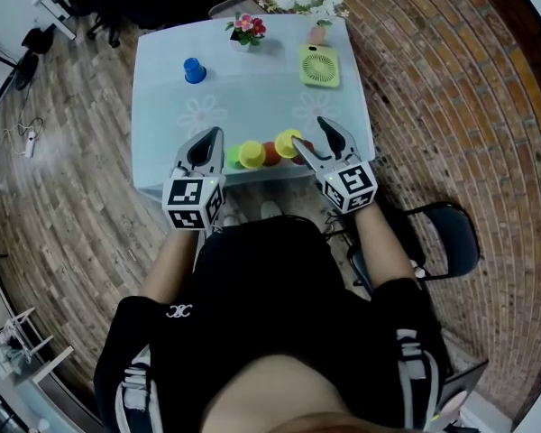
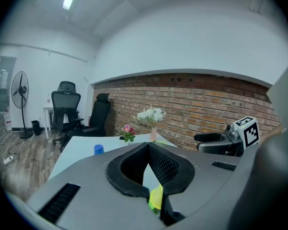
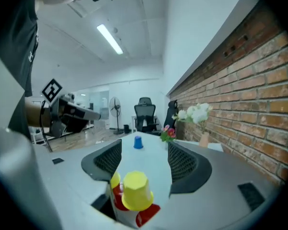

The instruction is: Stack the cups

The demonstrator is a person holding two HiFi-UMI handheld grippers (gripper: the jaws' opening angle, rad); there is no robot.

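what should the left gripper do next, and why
Probably open the left gripper and ease it toward the green cup at the row's left end: its jaws are shut, so it cannot take a cup yet, while the right gripper stands open around the yellow cup.

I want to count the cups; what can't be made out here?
Head view: the left gripper partly hides the green plastic cup.
Right gripper view: the body of the right gripper cuts off the red plastic cup by the yellow plastic cup.
Head view: the green square object is too small to identify.
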